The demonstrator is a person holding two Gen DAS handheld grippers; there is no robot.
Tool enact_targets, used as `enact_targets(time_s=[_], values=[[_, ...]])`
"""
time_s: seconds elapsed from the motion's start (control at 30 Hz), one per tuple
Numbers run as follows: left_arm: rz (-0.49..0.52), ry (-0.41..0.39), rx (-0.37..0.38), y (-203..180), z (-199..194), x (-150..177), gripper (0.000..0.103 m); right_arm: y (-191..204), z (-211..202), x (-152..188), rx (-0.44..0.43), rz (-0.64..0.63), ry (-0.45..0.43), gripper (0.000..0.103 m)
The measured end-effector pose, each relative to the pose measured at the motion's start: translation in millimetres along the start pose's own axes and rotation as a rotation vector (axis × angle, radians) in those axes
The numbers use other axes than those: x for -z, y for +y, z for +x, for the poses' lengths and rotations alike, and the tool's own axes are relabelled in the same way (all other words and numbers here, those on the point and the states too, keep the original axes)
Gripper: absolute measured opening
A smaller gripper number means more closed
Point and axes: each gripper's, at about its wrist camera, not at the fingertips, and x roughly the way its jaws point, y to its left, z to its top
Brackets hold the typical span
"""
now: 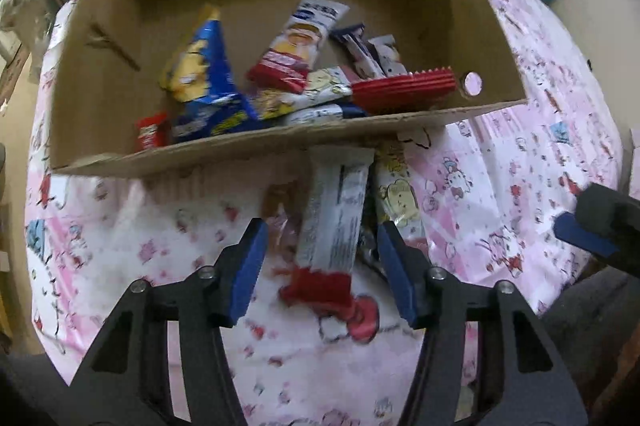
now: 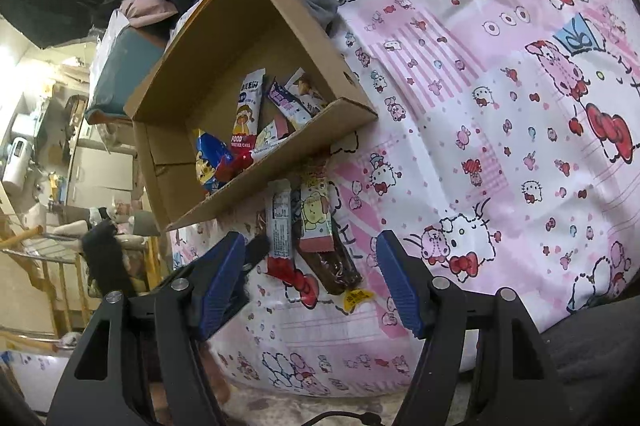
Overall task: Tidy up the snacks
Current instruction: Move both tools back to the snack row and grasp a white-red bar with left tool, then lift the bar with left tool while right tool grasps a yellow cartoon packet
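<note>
A cardboard box point(image 1: 280, 145) was seen in the upper half of the left wrist view, resting on a bed sheet point(image 1: 520, 185) printed with pink and red cartoon figures. Inside the box a heap of snacks was gathered: a blue and yellow bag point(image 1: 204, 81) at the left, a red and white packet point(image 1: 296, 45) in the middle, a red ridged wrapper point(image 1: 404, 87) at the right, and several smaller packets between them.

Just below the box's near wall, in the centre of the frame, 3 loose snacks were laid on the sheet. A white bar with a red end point(image 1: 332, 226) was placed in the middle, a packet with a yellow cartoon character point(image 1: 400, 201) was set just beside it on the right, and a brown snack in clear wrap point(image 1: 280, 209) was partly seen on the left.

The left gripper point(image 1: 320, 266) was held released, its blue pads spread apart on either side of the white bar, with nothing grasped. Whether the pads touched the sheet could not be told.

In the right wrist view the same box point(image 2: 280, 161) was shown at centre left, tilted by the camera angle, with the white bar point(image 2: 280, 222) and the brown snack point(image 2: 336, 266) below it. The right gripper point(image 2: 312, 278) was likewise held released and empty, its pads wide apart above the sheet point(image 2: 480, 145). Its blue tip point(image 1: 584, 238) was caught at the right edge of the left wrist view.
</note>
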Motion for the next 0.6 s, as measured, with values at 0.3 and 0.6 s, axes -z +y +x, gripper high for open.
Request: enact_targets(time_s=[0.3, 0.6], values=[[0.003, 0.067, -0.001, -7, 30, -4, 0.028, -5, 1, -2, -0.01, 0.026, 0.006, 0.071], [0.022, 0.051, -0.017, 4, -8, 19, 0.027, 1, 4, -2, 0.018, -0.001, 0.006, 0.071]])
